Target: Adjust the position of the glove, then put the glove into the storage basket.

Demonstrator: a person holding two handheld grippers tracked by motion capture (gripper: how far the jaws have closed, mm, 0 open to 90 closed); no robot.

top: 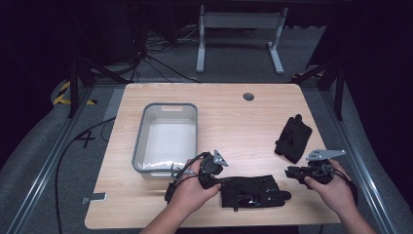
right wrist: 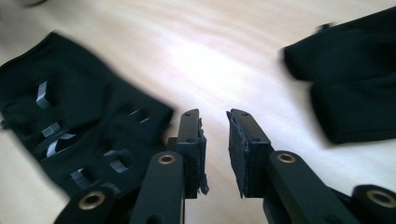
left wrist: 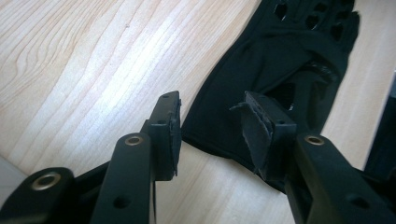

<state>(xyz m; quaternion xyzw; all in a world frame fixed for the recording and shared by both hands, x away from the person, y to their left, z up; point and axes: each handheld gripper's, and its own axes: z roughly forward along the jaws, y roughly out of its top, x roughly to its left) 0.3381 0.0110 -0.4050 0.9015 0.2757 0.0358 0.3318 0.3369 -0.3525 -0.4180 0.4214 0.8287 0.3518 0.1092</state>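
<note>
Lower centre of the high view: flat glove (top: 253, 191) on the table (top: 234, 122), its cuff between the parted, non-gripping jaws of the left gripper (top: 214, 180), apparently to let it lie; right gripper (top: 292, 171), lower right, level, part-open, empty, beside the second glove (top: 293, 137).

A light wooden table (top: 234, 105) is carrying a grey plastic bin (top: 167, 138) at its left, a flat black glove (top: 253, 191) near the front edge and a second black glove (top: 293, 138) lying crumpled further right, well apart.
</note>
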